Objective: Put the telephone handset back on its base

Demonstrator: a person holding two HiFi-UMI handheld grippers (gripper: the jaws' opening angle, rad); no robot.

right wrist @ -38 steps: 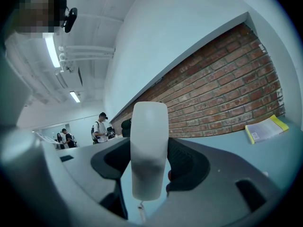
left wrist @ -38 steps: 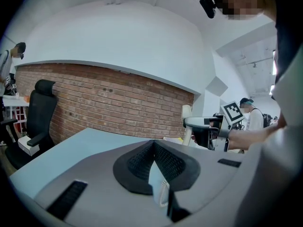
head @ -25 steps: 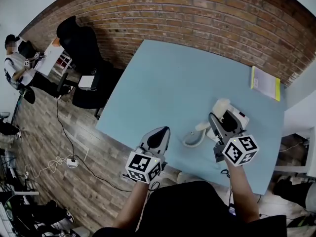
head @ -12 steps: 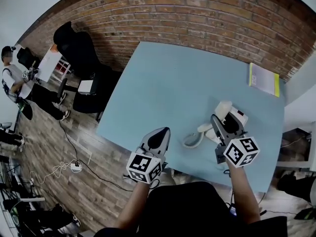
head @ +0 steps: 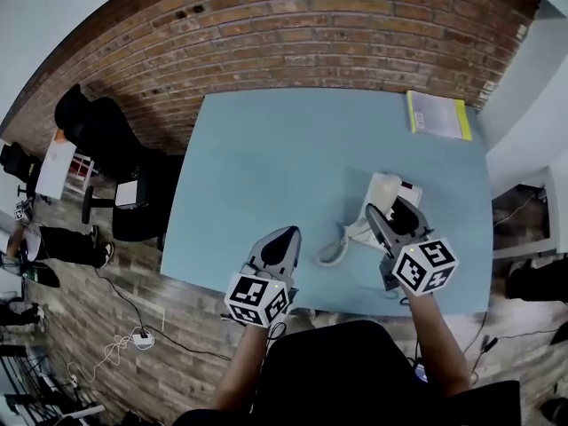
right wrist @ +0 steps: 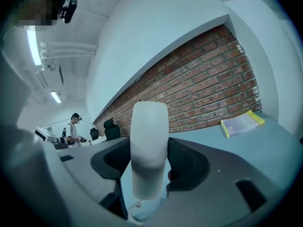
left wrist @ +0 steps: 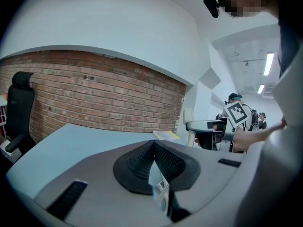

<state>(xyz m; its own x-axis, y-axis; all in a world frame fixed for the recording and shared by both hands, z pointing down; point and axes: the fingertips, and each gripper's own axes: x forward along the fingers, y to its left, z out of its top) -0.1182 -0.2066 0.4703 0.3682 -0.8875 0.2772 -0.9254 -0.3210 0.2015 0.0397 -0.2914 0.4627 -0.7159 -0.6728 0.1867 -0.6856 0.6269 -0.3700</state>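
Observation:
The white handset stands upright between the jaws of my right gripper, which is shut on it. In the head view that gripper hovers over the white phone base at the table's near right. The handset's lower end sticks out to the left of the base. A coiled cord loops from it across the tabletop. My left gripper hangs at the table's near edge, left of the phone; in its own view the left gripper has its jaws closed together on nothing.
The blue table stands against a brick wall. A yellow-edged booklet lies at its far right corner. A black office chair stands on the wooden floor to the left, where people work at desks.
The head camera has swung, so the table now sits more squarely in view. Both grippers keep nearly the same places relative to the phone; the right one still holds the handset.

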